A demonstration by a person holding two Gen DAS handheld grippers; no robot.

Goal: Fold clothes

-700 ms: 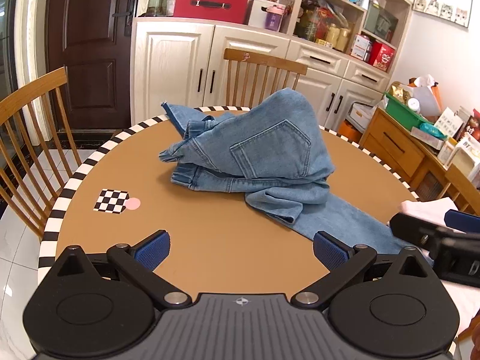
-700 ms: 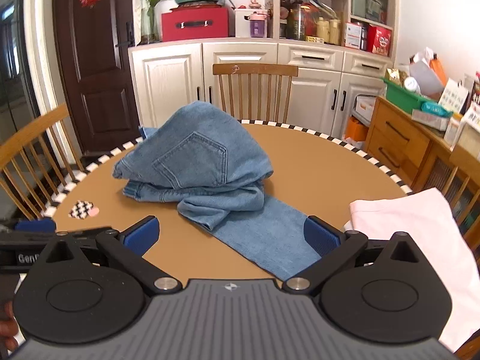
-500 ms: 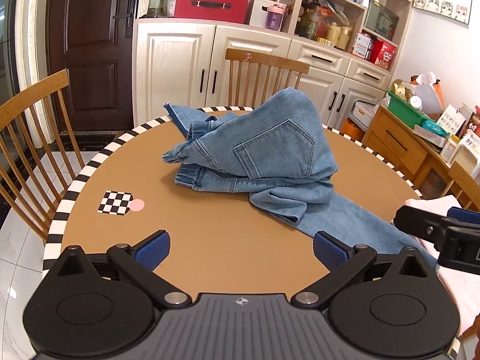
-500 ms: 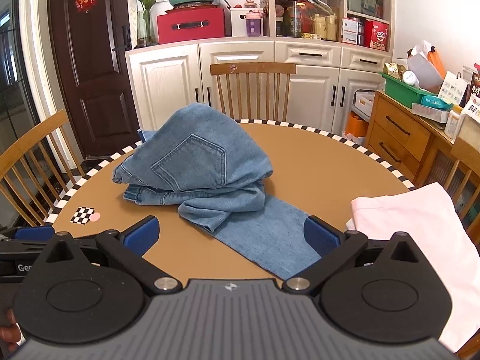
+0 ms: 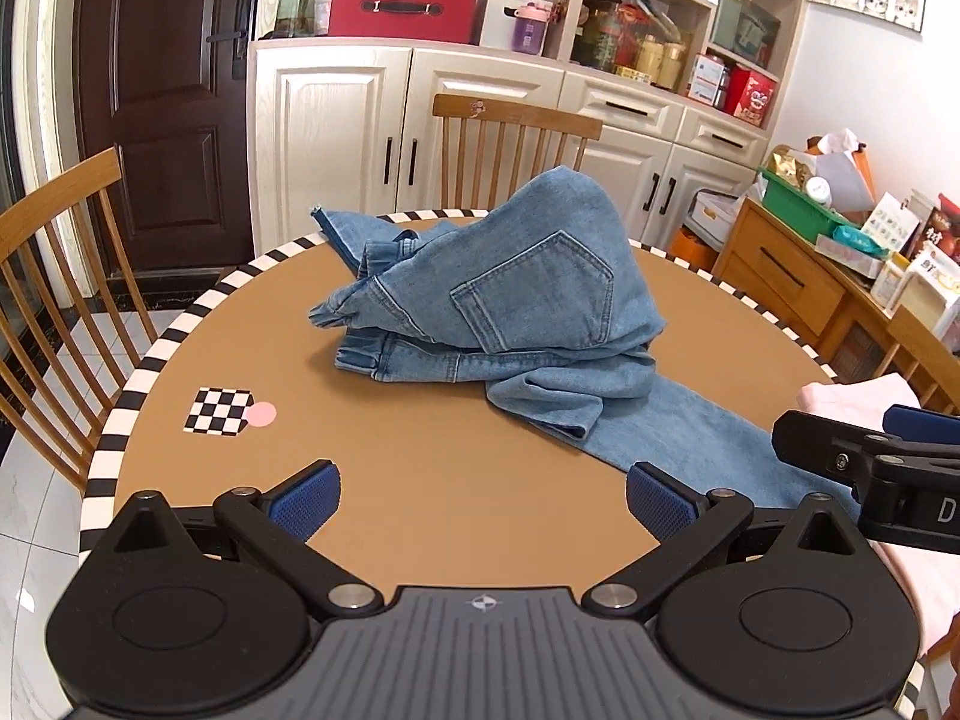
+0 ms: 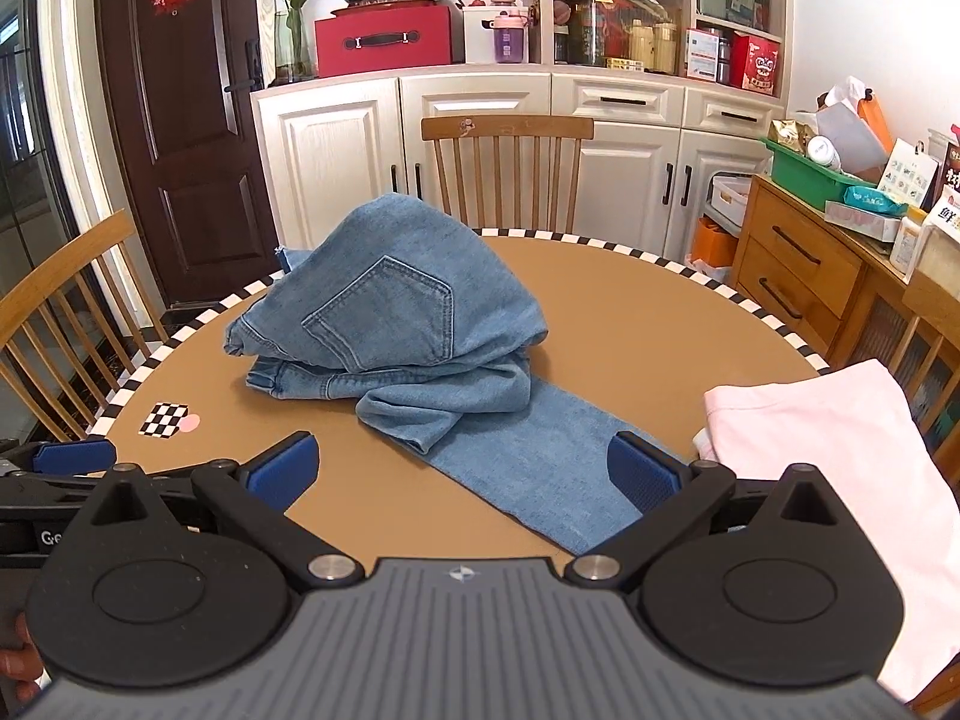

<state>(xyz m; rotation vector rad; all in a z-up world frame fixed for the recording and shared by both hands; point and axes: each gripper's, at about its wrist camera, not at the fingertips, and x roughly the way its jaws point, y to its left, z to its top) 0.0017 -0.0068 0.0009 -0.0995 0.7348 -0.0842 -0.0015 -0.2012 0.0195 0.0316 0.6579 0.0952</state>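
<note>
Jeans (image 5: 516, 306) lie crumpled on the table (image 5: 420, 480), left gripper (image 5: 483, 501) and right gripper (image 6: 462, 474) both spread wide, holding nothing.

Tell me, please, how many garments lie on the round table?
2. The crumpled blue jeans lie near the middle, one leg stretching toward the camera. A pink garment lies at the table's right edge. Others may be hidden underneath.

left gripper (image 5: 483, 501) spread wide, right gripper (image 6: 462, 474) likewise
</note>
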